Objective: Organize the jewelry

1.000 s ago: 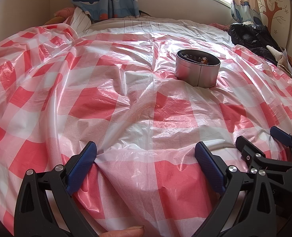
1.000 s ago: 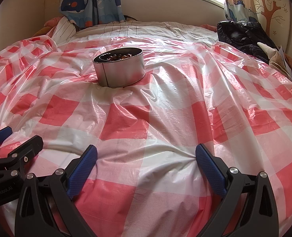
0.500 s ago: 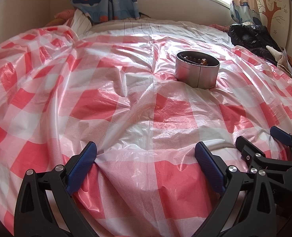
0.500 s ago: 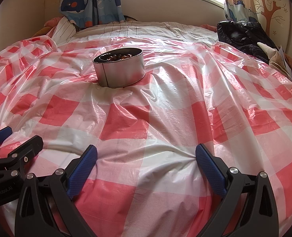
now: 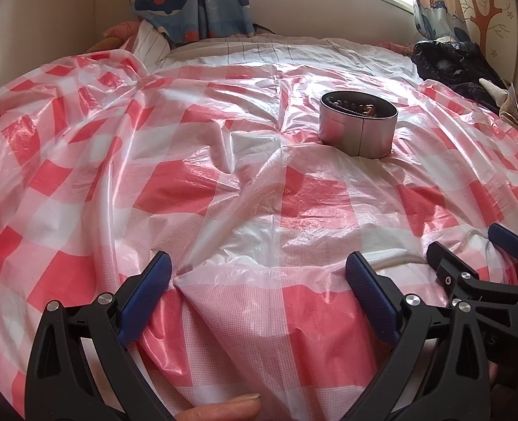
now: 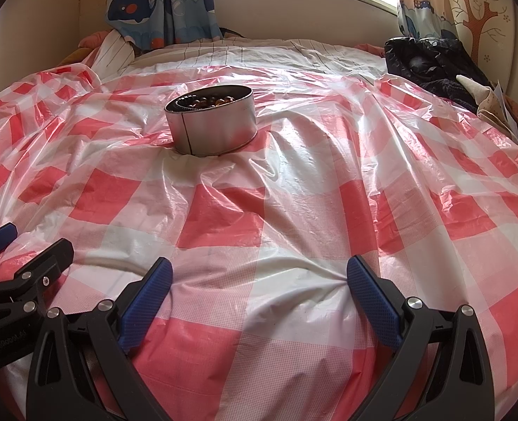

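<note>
Nearest: left gripper (image 5: pixel 259 273) and right gripper (image 6: pixel 259 275), side by side, jaws wide, empty, low over the checked plastic sheet (image 6: pixel 294 210) near its front edge. Farther, mid-sheet: round metal tin (image 6: pixel 211 119) upright, brown beads (image 6: pixel 209 101) inside. Beyond, far right: dark clothes (image 6: pixel 430 63); whale curtain (image 6: pixel 160 3).

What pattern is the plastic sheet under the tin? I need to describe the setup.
Red-and-white check on the plastic sheet; shows best in the right wrist view.
</note>
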The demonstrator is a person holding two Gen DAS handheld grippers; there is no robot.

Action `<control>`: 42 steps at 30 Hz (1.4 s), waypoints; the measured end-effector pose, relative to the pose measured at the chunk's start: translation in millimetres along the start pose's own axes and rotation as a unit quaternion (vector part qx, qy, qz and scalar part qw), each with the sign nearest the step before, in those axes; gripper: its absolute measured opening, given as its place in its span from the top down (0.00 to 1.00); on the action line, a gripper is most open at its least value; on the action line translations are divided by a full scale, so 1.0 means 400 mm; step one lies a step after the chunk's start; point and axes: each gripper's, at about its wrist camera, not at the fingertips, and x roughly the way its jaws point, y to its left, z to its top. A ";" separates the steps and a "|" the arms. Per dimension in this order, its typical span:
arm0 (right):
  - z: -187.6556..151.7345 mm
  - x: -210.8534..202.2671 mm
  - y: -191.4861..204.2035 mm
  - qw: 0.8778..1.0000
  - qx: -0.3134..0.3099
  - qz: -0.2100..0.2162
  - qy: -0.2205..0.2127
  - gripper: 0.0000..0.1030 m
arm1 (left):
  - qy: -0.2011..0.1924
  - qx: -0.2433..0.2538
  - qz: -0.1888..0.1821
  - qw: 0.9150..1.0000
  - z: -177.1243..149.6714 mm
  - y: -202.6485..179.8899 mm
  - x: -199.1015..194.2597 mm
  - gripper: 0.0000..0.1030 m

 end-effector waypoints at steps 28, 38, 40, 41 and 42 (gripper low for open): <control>0.005 0.005 -0.006 1.000 0.000 -0.001 0.000 0.08 | 0.000 0.000 0.000 1.000 0.000 -0.001 0.000 0.07; 0.004 0.003 -0.003 1.000 0.000 -0.002 0.000 0.08 | 0.000 0.000 0.000 1.000 0.001 0.000 0.001 0.07; 0.006 0.005 -0.007 1.000 0.000 -0.002 0.000 0.08 | 0.000 0.000 0.000 1.000 0.001 0.000 0.001 0.07; 0.003 0.003 -0.003 1.000 0.000 -0.002 0.000 0.08 | 0.000 0.000 0.000 1.000 0.000 -0.001 0.000 0.07; 0.002 0.002 -0.001 1.000 0.000 -0.002 0.000 0.08 | 0.000 0.000 0.000 1.000 0.000 -0.001 0.000 0.07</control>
